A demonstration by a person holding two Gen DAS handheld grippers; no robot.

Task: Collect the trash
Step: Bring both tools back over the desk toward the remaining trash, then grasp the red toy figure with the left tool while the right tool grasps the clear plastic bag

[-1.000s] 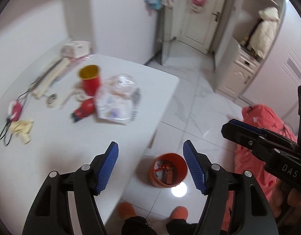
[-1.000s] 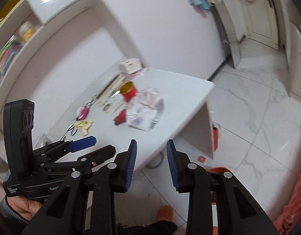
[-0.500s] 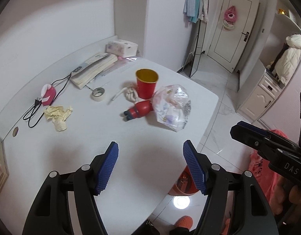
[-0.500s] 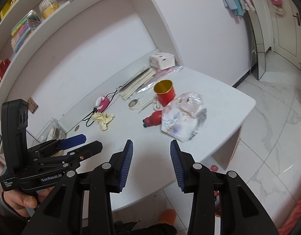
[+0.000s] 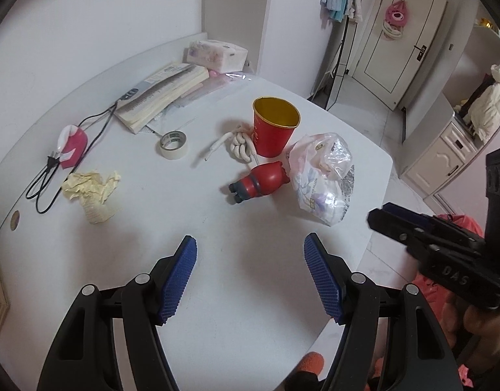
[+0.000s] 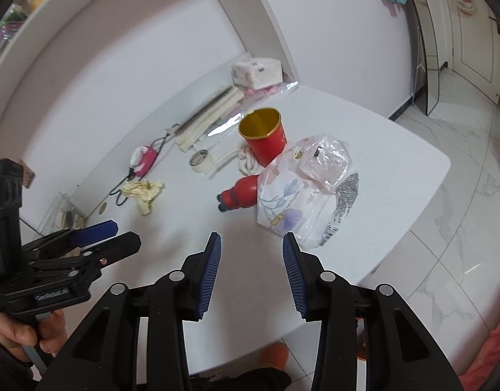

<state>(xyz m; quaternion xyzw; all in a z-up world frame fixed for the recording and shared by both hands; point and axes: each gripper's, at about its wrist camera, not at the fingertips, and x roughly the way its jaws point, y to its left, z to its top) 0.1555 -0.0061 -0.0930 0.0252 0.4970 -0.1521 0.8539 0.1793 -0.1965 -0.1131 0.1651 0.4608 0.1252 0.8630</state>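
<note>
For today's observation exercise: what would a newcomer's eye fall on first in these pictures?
Probably the red cup, upright mid-table with its gold inside showing. Right beside it lie a red toy figure and a crumpled plastic bag near the table's edge. Crumpled yellow paper sits apart, by a black cable.

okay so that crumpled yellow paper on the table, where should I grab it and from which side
Take the crumpled yellow paper across its bunched upper part, coming from above. It lies loose and low on the table, clear of the black cord beside it, so folds there should give the pads something to pinch. The left tongs look the closer pair, open and empty.
</note>
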